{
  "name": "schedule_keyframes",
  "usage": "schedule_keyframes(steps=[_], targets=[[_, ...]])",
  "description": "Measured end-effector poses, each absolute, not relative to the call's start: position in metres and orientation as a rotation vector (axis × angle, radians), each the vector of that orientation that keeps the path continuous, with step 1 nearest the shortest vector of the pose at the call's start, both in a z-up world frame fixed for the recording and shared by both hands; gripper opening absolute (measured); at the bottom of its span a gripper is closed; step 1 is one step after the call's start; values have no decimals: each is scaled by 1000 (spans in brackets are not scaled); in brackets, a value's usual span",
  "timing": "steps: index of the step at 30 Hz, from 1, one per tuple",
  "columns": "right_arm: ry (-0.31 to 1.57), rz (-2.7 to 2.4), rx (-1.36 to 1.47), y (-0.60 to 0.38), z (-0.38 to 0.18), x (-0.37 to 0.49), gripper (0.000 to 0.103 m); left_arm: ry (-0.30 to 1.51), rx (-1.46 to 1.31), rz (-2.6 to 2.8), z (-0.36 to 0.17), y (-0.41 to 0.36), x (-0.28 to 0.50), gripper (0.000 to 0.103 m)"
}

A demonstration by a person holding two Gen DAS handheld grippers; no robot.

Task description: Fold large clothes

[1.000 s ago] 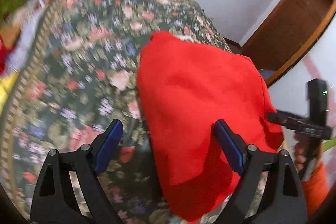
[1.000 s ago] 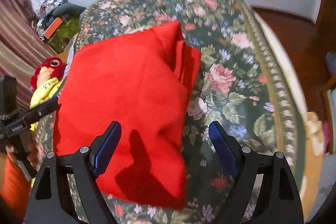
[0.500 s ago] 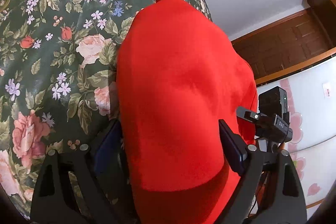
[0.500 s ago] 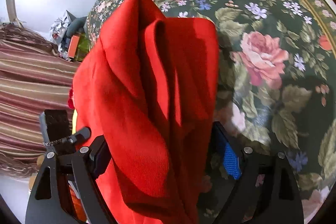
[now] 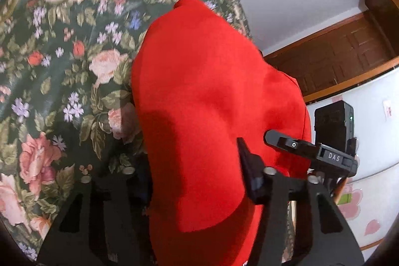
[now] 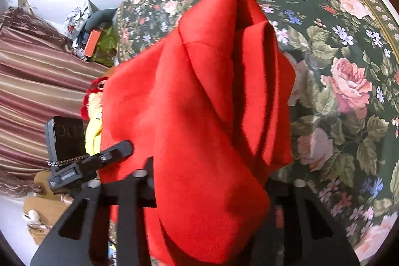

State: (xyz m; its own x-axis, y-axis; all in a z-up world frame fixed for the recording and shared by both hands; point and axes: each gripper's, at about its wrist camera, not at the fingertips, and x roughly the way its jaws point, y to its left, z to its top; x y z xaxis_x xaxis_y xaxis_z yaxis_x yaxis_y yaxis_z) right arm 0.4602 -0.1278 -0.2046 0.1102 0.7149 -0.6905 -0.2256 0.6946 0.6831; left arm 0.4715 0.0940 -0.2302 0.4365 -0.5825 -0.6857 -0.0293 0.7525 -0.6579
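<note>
A folded red garment (image 5: 199, 96) lies on a dark floral bedspread (image 5: 62, 61). My left gripper (image 5: 197, 181) is shut on its near edge, with cloth bunched thickly between the fingers. The garment (image 6: 212, 104) fills the right wrist view, with layered folds running away from me. My right gripper (image 6: 209, 193) is shut on the near edge of the same garment. Each gripper shows at the side of the other's view. The near edge is lifted off the bed.
The floral bedspread (image 6: 349, 54) spreads to the right. A striped curtain (image 6: 37, 81), a red and yellow plush toy (image 6: 93, 101) and clutter (image 6: 92, 26) stand left of the bed. A wooden door (image 5: 336, 61) and white wall are behind it.
Both grippers moved down onto the garment's near edge and closed on it. The cloth has bunched up and now rises between the fingers.
</note>
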Motion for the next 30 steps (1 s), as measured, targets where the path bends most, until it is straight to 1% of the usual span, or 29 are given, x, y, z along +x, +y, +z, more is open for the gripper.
schedule_keyframes(steps=[1,2,3,9,14,17,21,24,30], targets=[[1271,733,452,-122,-197,456,28,1065,-640,-385,-224,93,470,43],[1265,734,439,-120,-193,458,27,1052,-624,-392,-217,92,468,37],[1257,735,419,-112,-185,456,26,1036,-596,-394,-208,91,465,36],[1224,760,408,-69,-160,466,25,943,-491,-373,-158,114,448,34],[1166,810,395,-25,-135,477,25,889,-511,-341,-128,168,446,34],[1141,834,365,-1,-127,480,24,871,-521,-315,-121,198,447,34],[1145,842,363,40,-135,492,24,862,-561,-274,-126,243,450,34],[1171,839,366,65,-149,501,24,881,-609,-246,-142,273,457,34],[1258,813,408,96,-195,525,23,914,-765,-176,-201,326,483,34]])
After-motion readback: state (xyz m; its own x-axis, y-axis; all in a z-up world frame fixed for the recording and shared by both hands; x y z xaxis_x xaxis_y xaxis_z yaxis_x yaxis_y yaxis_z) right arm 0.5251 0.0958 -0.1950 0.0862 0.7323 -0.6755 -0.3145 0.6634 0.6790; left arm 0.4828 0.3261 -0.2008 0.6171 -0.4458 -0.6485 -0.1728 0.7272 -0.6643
